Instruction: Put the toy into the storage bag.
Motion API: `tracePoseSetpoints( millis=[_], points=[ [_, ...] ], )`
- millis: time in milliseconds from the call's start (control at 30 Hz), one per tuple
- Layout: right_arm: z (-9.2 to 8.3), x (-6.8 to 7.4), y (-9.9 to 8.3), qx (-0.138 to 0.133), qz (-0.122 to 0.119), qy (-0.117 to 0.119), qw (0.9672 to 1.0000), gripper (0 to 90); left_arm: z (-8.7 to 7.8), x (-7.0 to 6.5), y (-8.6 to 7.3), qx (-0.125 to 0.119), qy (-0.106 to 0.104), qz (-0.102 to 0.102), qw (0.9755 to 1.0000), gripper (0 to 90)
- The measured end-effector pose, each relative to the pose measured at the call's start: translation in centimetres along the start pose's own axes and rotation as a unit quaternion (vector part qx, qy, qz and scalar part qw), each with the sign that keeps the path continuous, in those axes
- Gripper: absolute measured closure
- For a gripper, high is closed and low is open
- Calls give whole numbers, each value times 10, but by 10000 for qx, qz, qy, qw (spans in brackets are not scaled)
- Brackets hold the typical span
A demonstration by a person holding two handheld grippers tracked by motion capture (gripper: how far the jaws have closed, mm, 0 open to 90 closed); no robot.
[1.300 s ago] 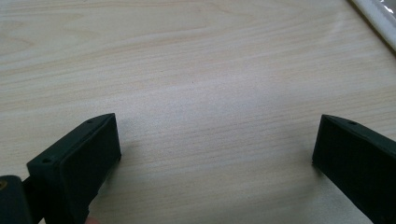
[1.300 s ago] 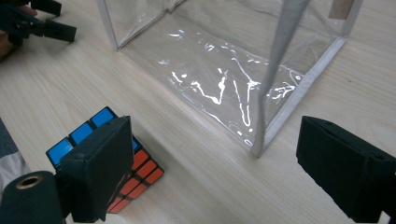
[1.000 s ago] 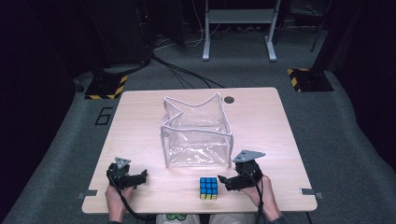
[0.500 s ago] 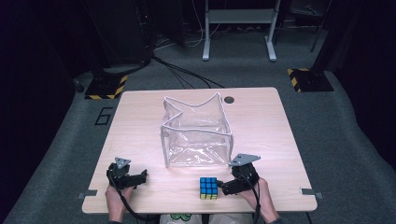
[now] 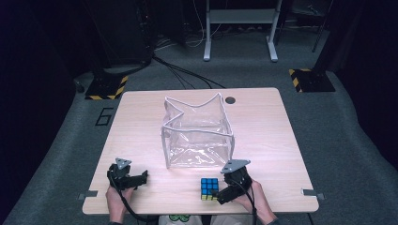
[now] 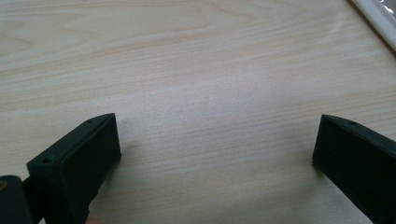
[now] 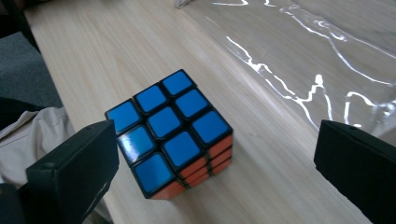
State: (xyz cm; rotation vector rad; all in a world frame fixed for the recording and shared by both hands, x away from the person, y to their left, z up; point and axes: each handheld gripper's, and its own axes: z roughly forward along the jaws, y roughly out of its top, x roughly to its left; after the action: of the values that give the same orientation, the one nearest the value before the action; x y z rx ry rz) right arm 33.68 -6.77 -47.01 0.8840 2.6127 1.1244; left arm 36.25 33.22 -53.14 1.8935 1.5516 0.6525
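A puzzle cube (image 5: 209,188) with a blue top face and an orange side (image 7: 173,132) sits near the table's front edge. My right gripper (image 5: 225,192) (image 7: 215,168) is open just to the cube's right, and the cube lies between its jaws, close to the left one. A clear plastic box with white edging (image 5: 197,133) stands open-topped at the table's middle; its wall (image 7: 327,60) glints beyond the cube. My left gripper (image 5: 141,178) (image 6: 215,154) rests open at the front left, over bare wood.
The light wooden table (image 5: 263,122) has a round cable hole (image 5: 230,100) at its far edge. The box's white rim (image 6: 378,21) lies ahead of the left gripper. A pale sleeve or cloth (image 7: 28,135) hangs past the near table edge.
My right gripper has slid left and toward the front edge, closing in on the cube. The left gripper has stayed still.
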Motion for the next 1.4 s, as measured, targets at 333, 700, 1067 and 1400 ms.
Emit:
tracePoseSetpoints(
  millis=[333,700,1067,1400],
  points=[
    [19,9,3,188,-195,186,9995,0,0,0,0,18,-3,-24,10000,6],
    [33,13,2,382,-295,166,9987,0,0,0,0,22,-7,-17,10000,6],
    [39,14,1,401,-405,75,9983,208,0,0,0,12,-8,-9,10000,6],
    [38,14,0,343,-403,73,9986,335,0,0,0,-6,-8,-30,10000,6]
  ],
)
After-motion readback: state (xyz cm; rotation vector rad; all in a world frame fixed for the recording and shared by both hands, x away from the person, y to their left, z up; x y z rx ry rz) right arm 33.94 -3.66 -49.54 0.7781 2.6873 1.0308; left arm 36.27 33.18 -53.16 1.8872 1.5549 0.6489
